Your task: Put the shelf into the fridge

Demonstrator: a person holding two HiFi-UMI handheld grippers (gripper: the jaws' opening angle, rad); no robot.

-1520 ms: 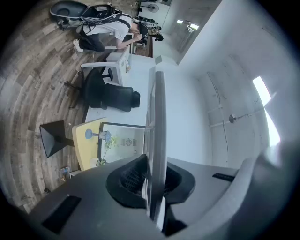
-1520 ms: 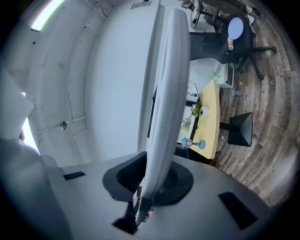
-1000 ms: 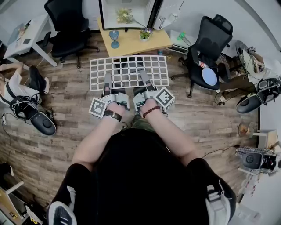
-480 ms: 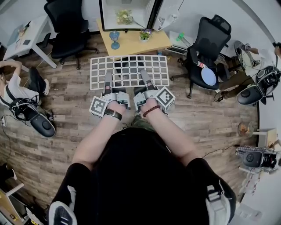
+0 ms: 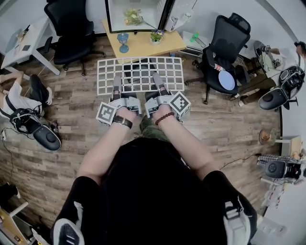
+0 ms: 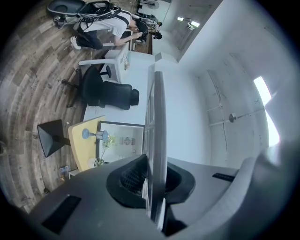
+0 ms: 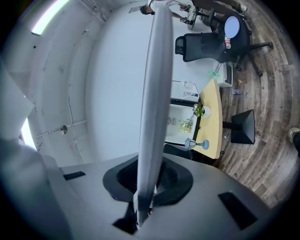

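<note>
While held level before the open fridge [image 5: 136,14], the shelf [image 5: 141,75] is clamped by left gripper [image 5: 117,92] and right gripper [image 5: 159,89].

We note the shelf [image 5: 141,75]: white open grid, rectangular, held flat, long side crosswise. Just beyond its far edge the fridge [image 5: 136,10] stands open, white inside.
</note>
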